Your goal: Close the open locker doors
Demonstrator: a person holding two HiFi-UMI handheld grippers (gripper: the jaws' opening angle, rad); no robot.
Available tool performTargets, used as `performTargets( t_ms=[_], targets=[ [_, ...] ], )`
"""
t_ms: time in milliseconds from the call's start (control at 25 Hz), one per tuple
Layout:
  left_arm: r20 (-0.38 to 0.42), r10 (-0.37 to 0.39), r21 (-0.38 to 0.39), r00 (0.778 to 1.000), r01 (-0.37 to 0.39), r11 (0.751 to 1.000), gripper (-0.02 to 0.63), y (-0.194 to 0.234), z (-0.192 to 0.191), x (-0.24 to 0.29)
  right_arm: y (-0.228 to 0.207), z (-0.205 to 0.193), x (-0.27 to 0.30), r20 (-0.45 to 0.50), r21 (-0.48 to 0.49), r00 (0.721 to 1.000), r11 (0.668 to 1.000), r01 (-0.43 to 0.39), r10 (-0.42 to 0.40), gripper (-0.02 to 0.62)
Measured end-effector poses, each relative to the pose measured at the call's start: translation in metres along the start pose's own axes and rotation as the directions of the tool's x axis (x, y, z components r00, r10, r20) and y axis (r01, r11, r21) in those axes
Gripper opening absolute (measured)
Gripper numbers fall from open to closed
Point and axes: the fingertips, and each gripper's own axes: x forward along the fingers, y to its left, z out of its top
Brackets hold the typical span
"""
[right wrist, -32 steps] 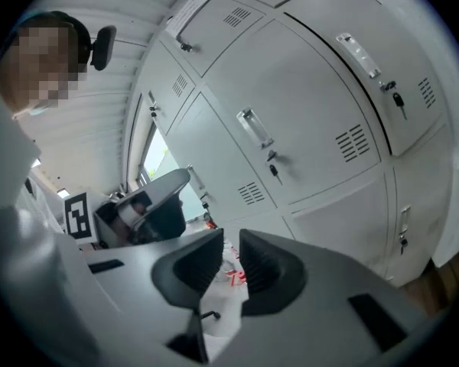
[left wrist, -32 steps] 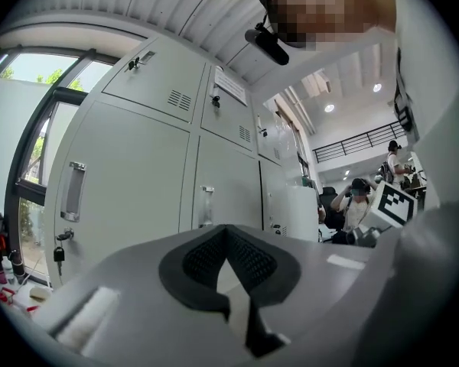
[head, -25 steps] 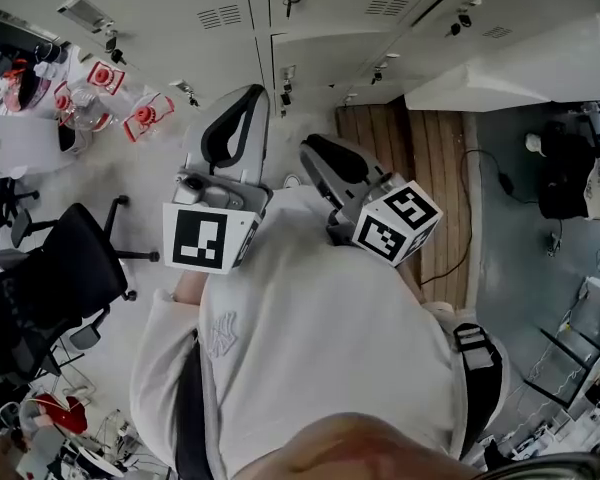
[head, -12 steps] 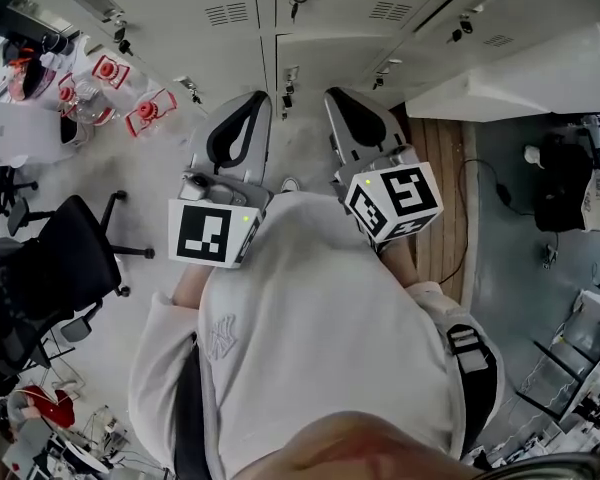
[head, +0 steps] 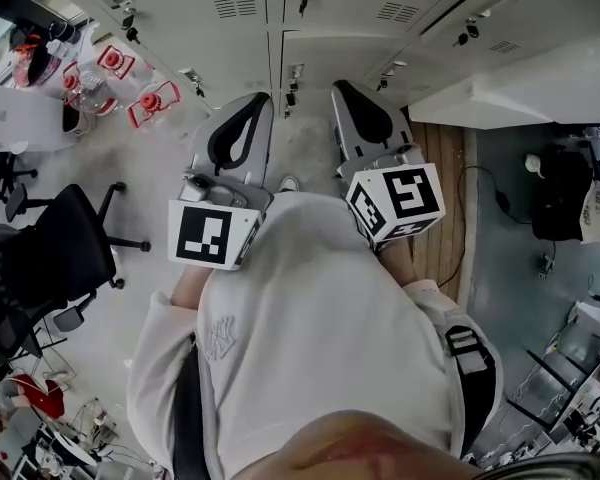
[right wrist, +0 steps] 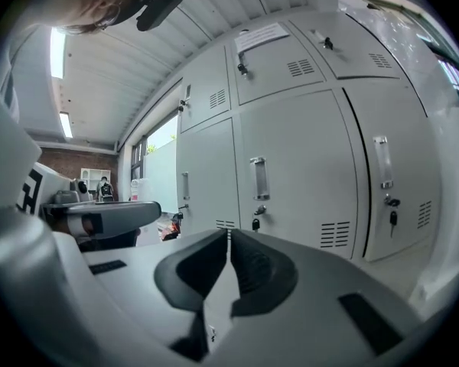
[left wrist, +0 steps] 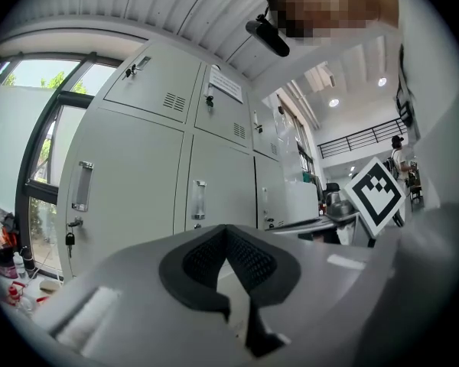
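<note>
A row of pale grey lockers point(head: 280, 13) runs along the top of the head view, their doors point(right wrist: 291, 174) flat and shut, with handles and hanging keys. At the right a white panel point(head: 520, 73) juts out from the row like an open door; it shows as a white slab point(left wrist: 310, 205) in the left gripper view. My left gripper point(head: 250, 103) and right gripper point(head: 342, 90) point side by side at the lockers, a short way off. Both are shut on nothing: left gripper point(left wrist: 228, 239), right gripper point(right wrist: 228, 235).
A black office chair point(head: 65, 258) stands at the left. Red-and-clear containers point(head: 145, 103) lie on the floor by the lockers. A wooden platform point(head: 435, 168) with a cable and a black bag point(head: 560, 183) sits at the right. The person's white top fills the lower middle.
My right gripper has swung forward and left toward the lockers and now lies parallel to the left one. The left gripper has barely moved.
</note>
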Motion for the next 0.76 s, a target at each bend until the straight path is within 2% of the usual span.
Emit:
performTargets(
  t_ms=[760],
  targets=[
    [0.005, 0.005, 0.012, 1.000, -0.006, 1.000, 0.002, -0.013, 0.001, -0.001, -0.003, 0.014, -0.001, 0.052, 0.000, 0.998, 1.000, -0.025, 0.025, 0.018]
  ],
)
